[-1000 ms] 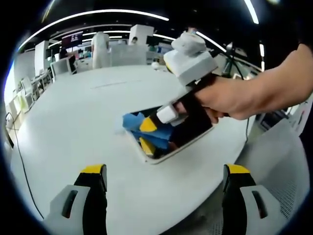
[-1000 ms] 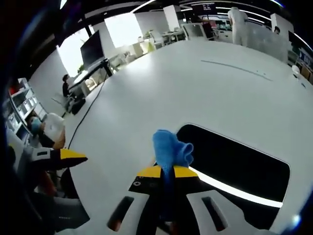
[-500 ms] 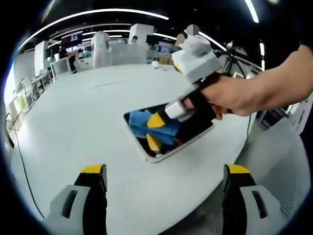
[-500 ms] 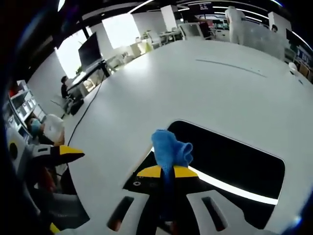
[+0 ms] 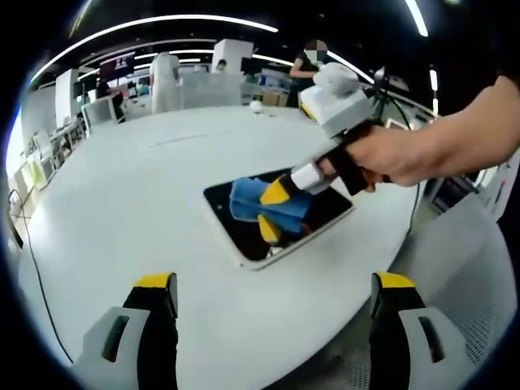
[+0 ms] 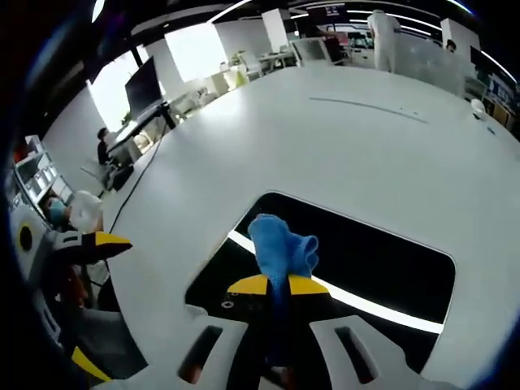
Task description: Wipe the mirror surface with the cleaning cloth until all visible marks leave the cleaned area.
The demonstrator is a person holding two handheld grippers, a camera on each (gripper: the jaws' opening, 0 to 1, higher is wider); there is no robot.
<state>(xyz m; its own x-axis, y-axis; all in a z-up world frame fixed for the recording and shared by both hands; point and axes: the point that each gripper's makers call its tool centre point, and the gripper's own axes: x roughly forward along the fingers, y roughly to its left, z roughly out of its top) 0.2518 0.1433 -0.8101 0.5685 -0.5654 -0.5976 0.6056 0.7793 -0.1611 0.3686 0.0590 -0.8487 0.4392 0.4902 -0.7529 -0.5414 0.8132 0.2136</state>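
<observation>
Open office: white round table [image 5: 122,203], desks, bright window [image 6: 195,49], ceiling light strips.

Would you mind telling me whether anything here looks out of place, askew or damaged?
Nothing stands out. The mirror lies flat on the white table, uncracked as far as I can see. The right gripper pinches the blue cloth over the glass; the left gripper hovers open near the table edge.
</observation>
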